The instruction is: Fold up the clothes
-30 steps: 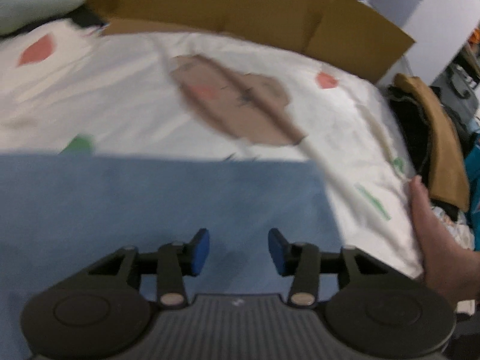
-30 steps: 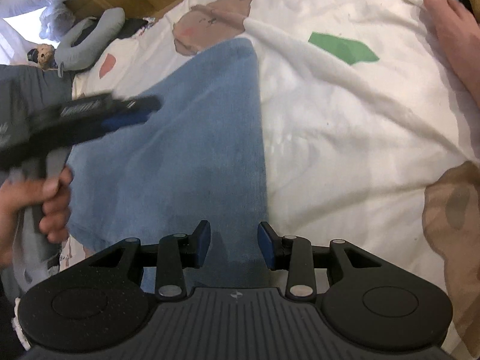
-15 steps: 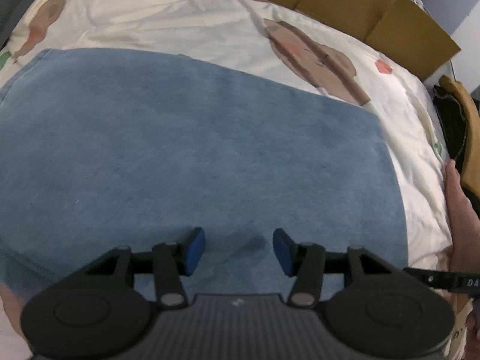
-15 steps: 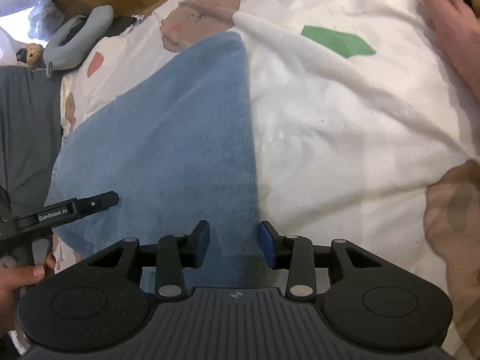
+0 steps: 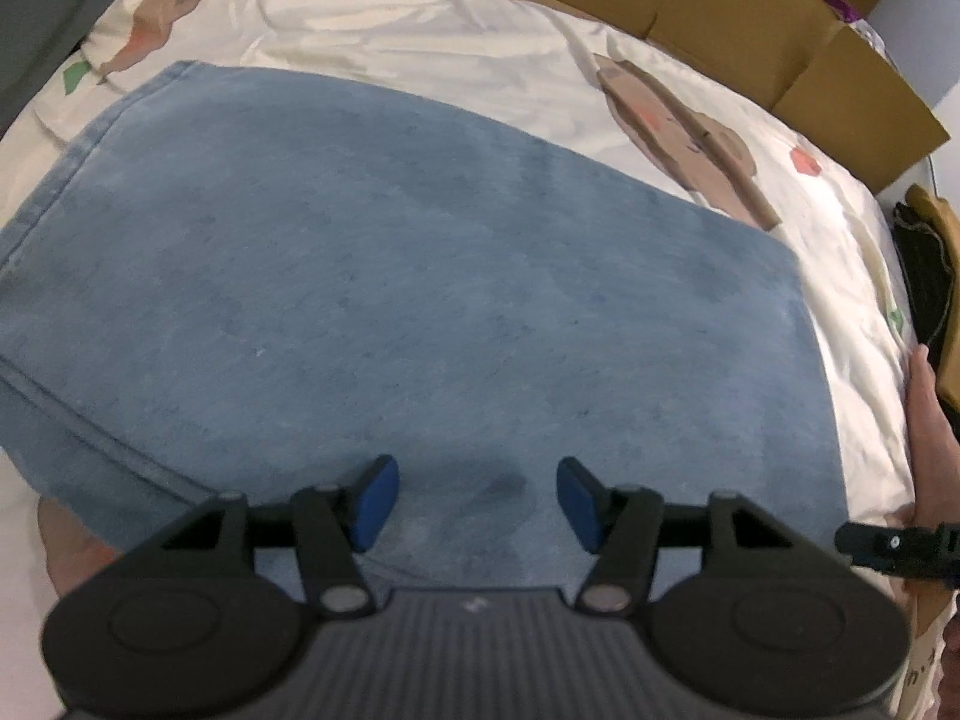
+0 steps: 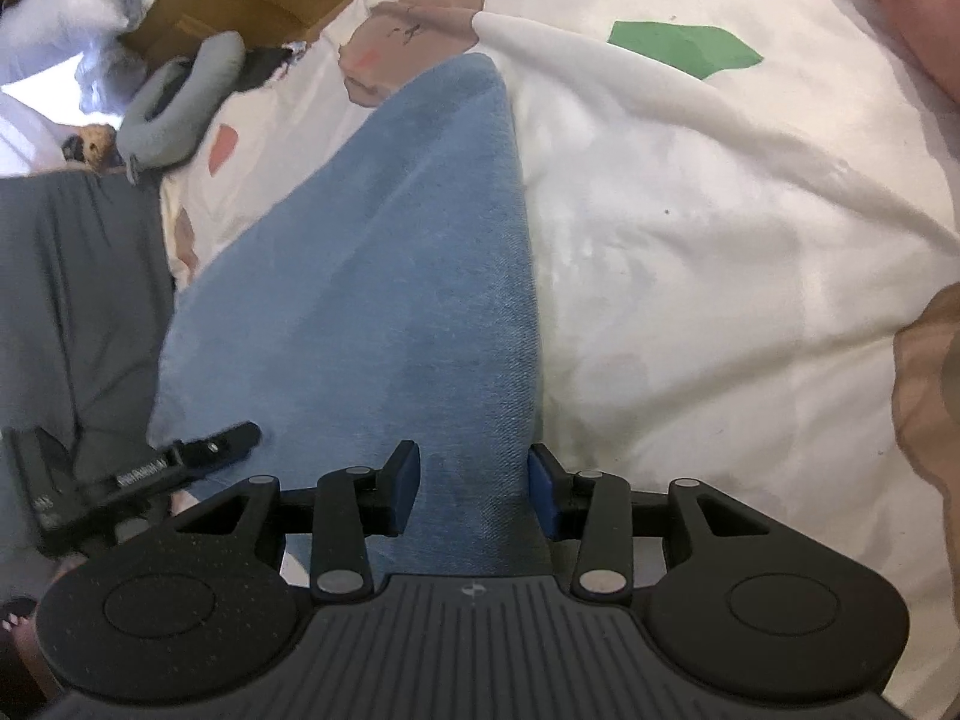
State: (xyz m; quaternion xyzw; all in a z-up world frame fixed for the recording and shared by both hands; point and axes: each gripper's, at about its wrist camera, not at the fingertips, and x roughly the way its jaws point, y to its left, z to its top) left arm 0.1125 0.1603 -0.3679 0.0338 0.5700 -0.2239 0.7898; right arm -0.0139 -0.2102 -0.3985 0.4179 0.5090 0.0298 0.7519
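A blue denim-like garment (image 5: 420, 300) lies folded flat on a cream bedsheet (image 5: 480, 42) printed with bears. My left gripper (image 5: 477, 504) hovers over its near edge; its jaws are opening and nothing is pinched between the blue pads. In the right wrist view the same garment (image 6: 390, 270) runs away as a long wedge. My right gripper (image 6: 474, 489) stands open over the garment's near right edge, the cloth lying flat beneath the gap. The left gripper (image 6: 180, 462) shows at the garment's left corner.
Cardboard boxes (image 5: 750, 18) line the far side of the bed. Dark and mustard clothes (image 5: 936, 276) hang at the right edge beside a bare hand (image 5: 930, 420). A grey neck pillow (image 6: 180, 102) and grey fabric (image 6: 72, 300) lie to the left.
The left gripper has swept across the garment to its near edge and its jaws have spread wider. The right gripper has stayed put with the same gap.
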